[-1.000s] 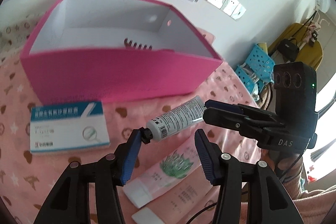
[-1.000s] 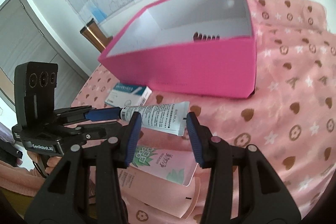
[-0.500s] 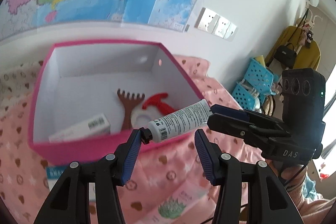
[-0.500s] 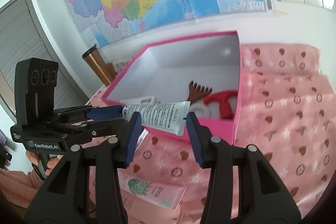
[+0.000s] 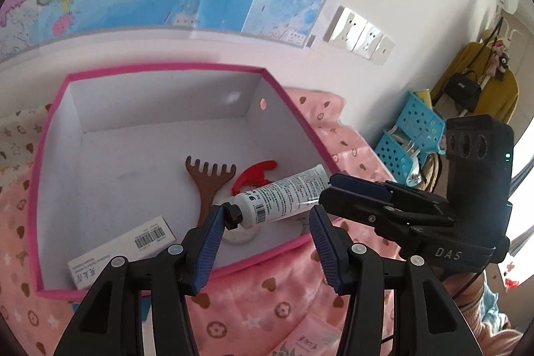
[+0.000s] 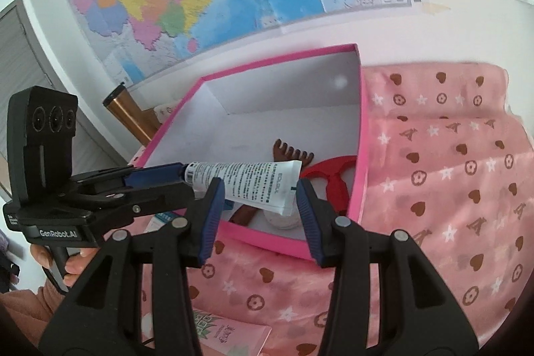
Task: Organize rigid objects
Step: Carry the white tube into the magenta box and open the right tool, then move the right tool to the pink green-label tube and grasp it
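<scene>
Left wrist view, from left to right: the pink box fills the left and centre of the frame, open at the top. Inside it a white barcoded carton lies at lower left, then a brown comb-like tool, then a red plastic piece. The white tube hangs in the air above the near right part of the box, not yet in it. The left tongs stand partly open. The tube's black cap rests against the pad on the frame's left, and the other pad is clear of it. At right, the right tongs meet the tube's flat crimped end.

Right wrist view, from left to right: the left tongs reach in from the left edge with their tips at the cap. The tube runs across the right tongs, which are also partly open. Its crimped end lies against the pad on the frame's right. It appears to be carried pressed endwise between the two tools, with neither pair of tongs closed across it. A second, pink tube lies on the cloth-covered tabletop at the bottom.

Step in hand, as judged: transfer of the tube to the box. The next move calls for lowering both hands together over bare floor of the box, clear of the comb-like tool. The two tools then part evenly so the tube drops flat.
</scene>
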Action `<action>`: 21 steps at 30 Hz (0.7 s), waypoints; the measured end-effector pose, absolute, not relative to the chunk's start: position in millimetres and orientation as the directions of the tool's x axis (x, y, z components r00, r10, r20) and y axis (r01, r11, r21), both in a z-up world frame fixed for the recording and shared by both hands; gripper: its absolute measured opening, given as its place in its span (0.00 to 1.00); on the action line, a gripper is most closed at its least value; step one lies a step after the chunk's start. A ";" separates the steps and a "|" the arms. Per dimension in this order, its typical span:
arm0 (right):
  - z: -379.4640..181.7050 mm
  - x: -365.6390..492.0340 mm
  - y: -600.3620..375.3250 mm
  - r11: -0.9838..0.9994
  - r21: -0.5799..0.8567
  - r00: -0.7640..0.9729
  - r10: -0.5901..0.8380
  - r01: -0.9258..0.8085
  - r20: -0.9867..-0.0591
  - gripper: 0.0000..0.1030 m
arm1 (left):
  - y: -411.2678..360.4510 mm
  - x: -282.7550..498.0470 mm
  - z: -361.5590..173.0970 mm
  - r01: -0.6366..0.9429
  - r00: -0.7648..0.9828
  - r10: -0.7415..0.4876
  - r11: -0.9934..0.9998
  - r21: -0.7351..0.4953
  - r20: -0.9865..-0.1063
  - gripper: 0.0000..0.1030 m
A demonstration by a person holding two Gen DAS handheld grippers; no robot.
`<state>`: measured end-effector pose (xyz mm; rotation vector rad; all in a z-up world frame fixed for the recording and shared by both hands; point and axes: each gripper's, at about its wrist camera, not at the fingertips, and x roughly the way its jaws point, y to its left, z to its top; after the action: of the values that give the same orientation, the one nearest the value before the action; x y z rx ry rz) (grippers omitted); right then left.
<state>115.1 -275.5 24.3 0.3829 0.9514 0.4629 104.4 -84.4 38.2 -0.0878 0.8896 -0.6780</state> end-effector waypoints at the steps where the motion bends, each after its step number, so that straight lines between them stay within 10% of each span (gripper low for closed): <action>1: 22.7 116.5 -275.4 0.839 0.505 0.494 0.533 -0.202 -0.687 0.46 | -85.6 106.9 36.0 0.507 0.435 -0.575 0.792 -0.340 -0.693 0.51; 21: 31.4 73.8 -284.3 0.835 0.506 0.548 0.533 -0.217 -0.645 0.46 | -28.1 69.7 45.6 0.507 0.523 -0.605 0.787 -0.351 -0.601 0.51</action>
<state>73.8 -284.3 31.4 0.3928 0.8867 0.4574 69.7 -28.1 45.6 -0.1384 0.7726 -0.6682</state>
